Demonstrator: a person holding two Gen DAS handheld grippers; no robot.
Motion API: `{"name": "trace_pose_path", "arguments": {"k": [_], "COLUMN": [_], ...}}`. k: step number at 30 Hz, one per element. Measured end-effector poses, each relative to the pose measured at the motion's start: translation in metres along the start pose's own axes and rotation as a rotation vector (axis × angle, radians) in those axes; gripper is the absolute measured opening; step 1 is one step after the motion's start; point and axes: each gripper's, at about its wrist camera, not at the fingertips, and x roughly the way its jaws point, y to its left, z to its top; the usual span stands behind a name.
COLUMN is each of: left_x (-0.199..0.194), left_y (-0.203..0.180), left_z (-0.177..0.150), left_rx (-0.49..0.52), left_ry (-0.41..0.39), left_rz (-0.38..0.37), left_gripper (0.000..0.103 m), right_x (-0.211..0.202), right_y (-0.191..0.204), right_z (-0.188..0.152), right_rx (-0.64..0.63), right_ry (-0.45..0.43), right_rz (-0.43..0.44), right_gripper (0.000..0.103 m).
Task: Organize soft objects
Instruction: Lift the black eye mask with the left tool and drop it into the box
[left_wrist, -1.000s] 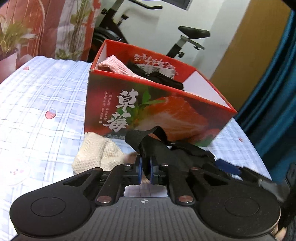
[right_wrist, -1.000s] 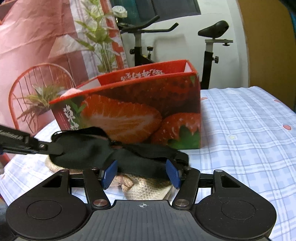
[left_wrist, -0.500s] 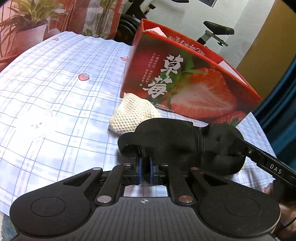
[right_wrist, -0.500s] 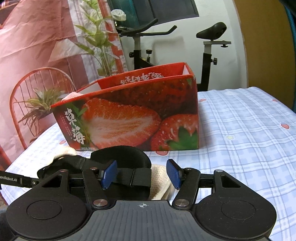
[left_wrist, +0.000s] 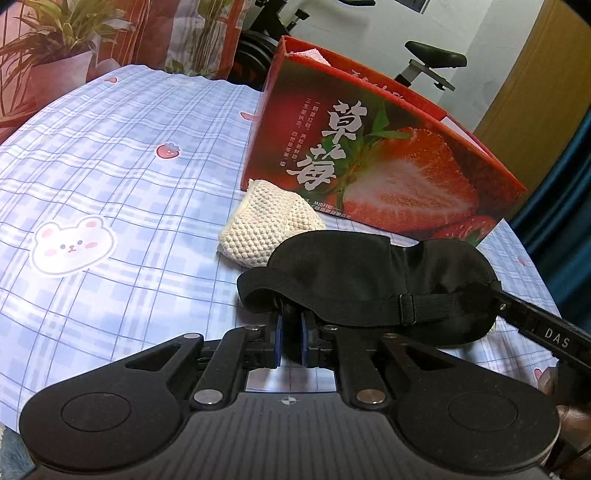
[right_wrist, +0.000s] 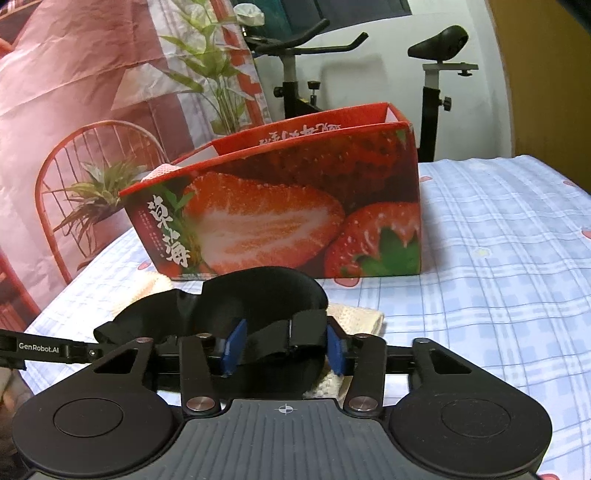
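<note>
Left gripper (left_wrist: 289, 334) clamps black sleep mask (left_wrist: 373, 273) | right gripper (right_wrist: 283, 346) closing around its strap, pads not yet pressing | mask near strawberry box (left_wrist: 376, 162), over knitted cloth (left_wrist: 266, 225)

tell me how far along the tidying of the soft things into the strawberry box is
Done: a pink cloth already sits in the strawberry box. In hand: the black eye mask, pinched at one end by the left gripper, while the right gripper is closing its jaws around the strap. Left: boxing the mask, then the cream knit cloth lying on the bedsheet.
</note>
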Motion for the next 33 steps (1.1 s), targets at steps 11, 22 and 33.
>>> {"name": "trace_pose_path", "arguments": {"k": [11, 22, 33], "left_x": [-0.001, -0.001, -0.029], "left_y": [0.001, 0.001, -0.008], "left_z": [0.0, 0.0, 0.018], "left_rx": [-0.001, -0.007, 0.05], "left_ry": [-0.002, -0.006, -0.103], "left_rz": [-0.004, -0.005, -0.048], "left_gripper": [0.011, 0.011, 0.008], "right_x": [-0.013, -0.012, -0.011], "right_y": [0.005, 0.01, 0.009], "right_z": [0.004, 0.004, 0.008], "right_rx": [-0.05, -0.078, -0.069], "right_ry": [-0.06, -0.041, -0.018], "right_rz": [0.007, 0.015, 0.013], "right_gripper": [0.015, 0.014, 0.012]}}
